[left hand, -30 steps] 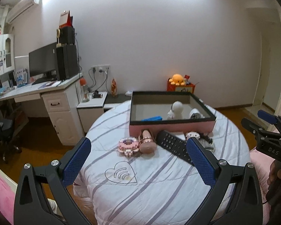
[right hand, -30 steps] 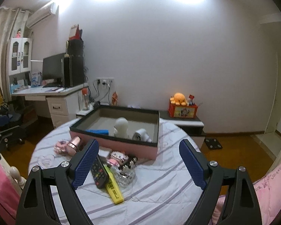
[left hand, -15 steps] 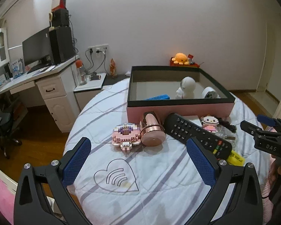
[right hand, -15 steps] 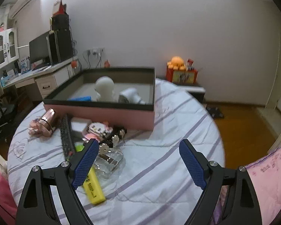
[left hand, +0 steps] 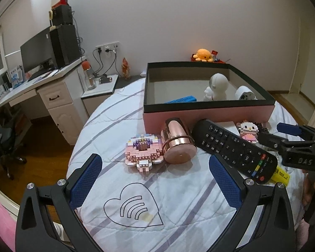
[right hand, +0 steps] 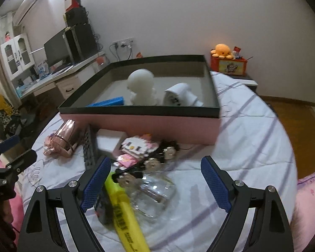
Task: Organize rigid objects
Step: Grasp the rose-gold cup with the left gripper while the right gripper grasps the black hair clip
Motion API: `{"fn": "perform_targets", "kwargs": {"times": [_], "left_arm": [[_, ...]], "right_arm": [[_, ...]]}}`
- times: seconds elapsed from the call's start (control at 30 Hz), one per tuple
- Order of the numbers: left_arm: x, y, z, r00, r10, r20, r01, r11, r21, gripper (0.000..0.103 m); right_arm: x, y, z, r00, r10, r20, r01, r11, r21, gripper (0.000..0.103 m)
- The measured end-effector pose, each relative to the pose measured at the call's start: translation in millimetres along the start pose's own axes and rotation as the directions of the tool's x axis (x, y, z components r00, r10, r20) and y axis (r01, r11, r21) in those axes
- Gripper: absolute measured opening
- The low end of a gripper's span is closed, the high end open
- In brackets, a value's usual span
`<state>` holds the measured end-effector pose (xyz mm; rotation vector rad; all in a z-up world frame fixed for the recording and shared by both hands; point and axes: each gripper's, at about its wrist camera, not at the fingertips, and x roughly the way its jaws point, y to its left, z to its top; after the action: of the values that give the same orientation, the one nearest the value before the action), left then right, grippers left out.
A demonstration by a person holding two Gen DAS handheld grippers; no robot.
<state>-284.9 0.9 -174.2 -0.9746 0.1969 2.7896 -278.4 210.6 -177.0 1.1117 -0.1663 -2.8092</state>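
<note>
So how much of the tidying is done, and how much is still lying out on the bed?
Three things already sit in the pink box: a white figure, a blue brick and a white roll. Nothing is in hand: the left gripper and right gripper are both open. Still outside are the copper cup, block toy, remote, Hello Kitty piece, highlighter and glass jar.

A round striped-sheeted bed (left hand: 119, 115) is occupied by a pink box (left hand: 208, 113), copper cup (left hand: 178, 142), brick flower (left hand: 141, 149), remote (left hand: 233, 147) and yellow highlighter (right hand: 124, 212).

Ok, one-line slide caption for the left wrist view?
Open left tool hovers before rose-gold metal cup lying beside pink brick toy and black remote.
</note>
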Motion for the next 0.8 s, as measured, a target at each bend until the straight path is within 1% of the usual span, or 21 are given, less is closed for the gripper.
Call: {"fn": "perform_targets", "kwargs": {"times": [0.1,0.23,0.37,0.43,0.5,0.53,0.6,0.63,0.67,0.73,0.77,0.8], "left_arm": [[3,-2,0,1.000,-0.003,-0.005,0.003,1.000,0.007,0.103],[5,-7,0,1.000,-0.009,-0.008,0.009,1.000,0.016,0.103],[9,-9,0,1.000,-0.019,-0.013,0.019,1.000,0.012,0.103],[10,-11,0,1.000,-0.016,-0.009,0.016,1.000,0.014,0.103],[11,-10,1,1.000,-0.018,-0.007,0.018,1.000,0.008,0.103],[10,-9,2,1.000,-0.017,-0.003,0.017,1.000,0.003,0.103],[10,-8,2,1.000,-0.020,-0.001,0.020,1.000,0.004,0.103],[10,-8,2,1.000,-0.017,-0.004,0.017,1.000,0.005,0.103],[11,-8,2,1.000,-0.015,-0.007,0.015,1.000,0.006,0.103],[12,-8,2,1.000,-0.010,-0.011,0.010,1.000,0.006,0.103],[13,-7,2,1.000,-0.011,-0.014,0.011,1.000,0.006,0.103],[15,-8,2,1.000,-0.011,-0.016,0.011,1.000,0.005,0.103]], "right_arm": [[4,1,-2,0.999,-0.040,-0.020,0.040,0.999,-0.021,0.089],[-3,-22,-3,0.993,-0.114,-0.017,0.114,0.993,0.020,0.089],[-5,-52,-4,0.974,-0.223,-0.036,0.225,0.974,0.041,0.089],[-5,-59,-5,0.975,-0.215,-0.051,0.218,0.975,0.046,0.089],[-5,-57,-4,0.983,-0.179,-0.043,0.180,0.983,0.038,0.089],[-2,-53,-2,0.985,-0.164,-0.047,0.164,0.986,0.011,0.088],[2,-46,0,0.983,-0.172,-0.056,0.170,0.984,-0.045,0.087],[5,-45,1,0.984,-0.167,-0.061,0.164,0.985,-0.054,0.083],[8,-46,3,0.987,-0.142,-0.074,0.138,0.989,-0.054,0.077],[14,-48,5,0.990,-0.089,-0.107,0.084,0.995,-0.047,0.070],[17,-48,6,0.990,-0.072,-0.122,0.066,0.996,-0.056,0.067],[20,-46,7,0.988,-0.073,-0.135,0.064,0.995,-0.071,0.066]]}}
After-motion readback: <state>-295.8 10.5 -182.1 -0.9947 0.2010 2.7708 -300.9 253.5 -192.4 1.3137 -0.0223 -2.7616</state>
